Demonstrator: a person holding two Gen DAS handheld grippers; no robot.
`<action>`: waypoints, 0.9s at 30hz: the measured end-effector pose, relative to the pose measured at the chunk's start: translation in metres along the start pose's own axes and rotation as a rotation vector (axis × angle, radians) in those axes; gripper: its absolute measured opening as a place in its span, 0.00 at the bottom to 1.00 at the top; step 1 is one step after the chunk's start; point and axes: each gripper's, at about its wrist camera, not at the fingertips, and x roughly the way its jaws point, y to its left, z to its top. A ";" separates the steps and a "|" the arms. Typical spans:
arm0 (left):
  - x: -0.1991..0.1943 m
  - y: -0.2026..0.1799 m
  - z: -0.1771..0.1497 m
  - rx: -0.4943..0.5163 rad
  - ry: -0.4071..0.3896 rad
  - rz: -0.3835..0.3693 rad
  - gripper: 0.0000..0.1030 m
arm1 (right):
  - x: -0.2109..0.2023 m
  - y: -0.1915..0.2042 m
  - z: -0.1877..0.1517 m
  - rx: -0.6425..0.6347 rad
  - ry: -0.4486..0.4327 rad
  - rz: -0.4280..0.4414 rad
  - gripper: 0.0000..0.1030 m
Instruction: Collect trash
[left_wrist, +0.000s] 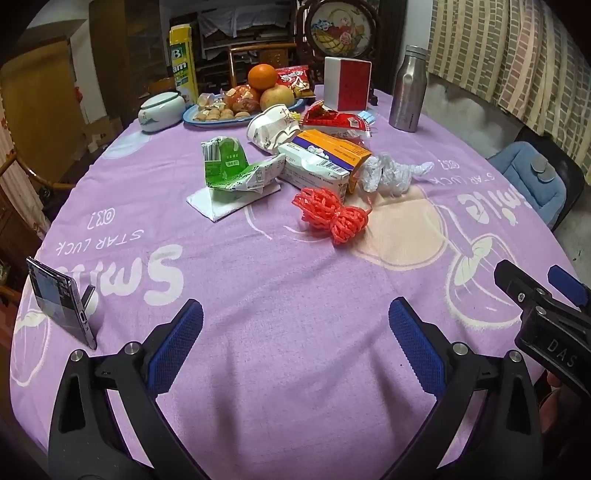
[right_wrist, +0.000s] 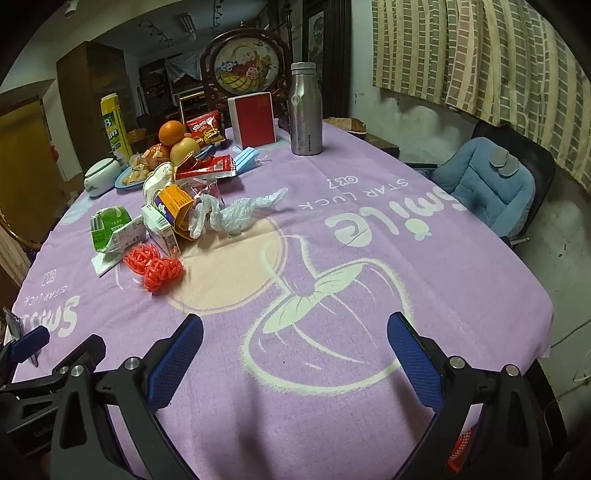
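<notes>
Both tools hover with jaws spread wide and empty, left gripper (left_wrist: 295, 347) and right gripper (right_wrist: 295, 354), over the purple printed tablecloth (left_wrist: 280, 295). The trash sits mid-table, well ahead: the crumpled orange-red net bundle (left_wrist: 332, 213) nearest, the flattened green-and-white carton (left_wrist: 231, 168) and crinkled clear plastic bag (left_wrist: 391, 173) behind. Best start, I'd say, is the near net, pinched at its narrow waist.

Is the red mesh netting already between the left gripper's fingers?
No. The red mesh netting lies on the purple tablecloth, well beyond the left gripper, whose fingers stand wide apart with nothing between them.

Steel bottle (right_wrist: 305, 110), fruit plate (left_wrist: 207, 120), phone (left_wrist: 61, 301) on table.
</notes>
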 end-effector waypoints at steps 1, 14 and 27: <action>0.000 0.000 0.000 0.000 -0.001 0.001 0.94 | 0.000 -0.001 0.000 0.001 0.000 0.000 0.95; 0.006 -0.003 -0.006 -0.005 -0.006 0.007 0.94 | 0.004 0.005 -0.001 0.000 0.005 0.003 0.95; 0.001 -0.001 -0.003 -0.012 0.003 0.010 0.94 | 0.006 0.003 -0.004 0.008 0.013 0.021 0.95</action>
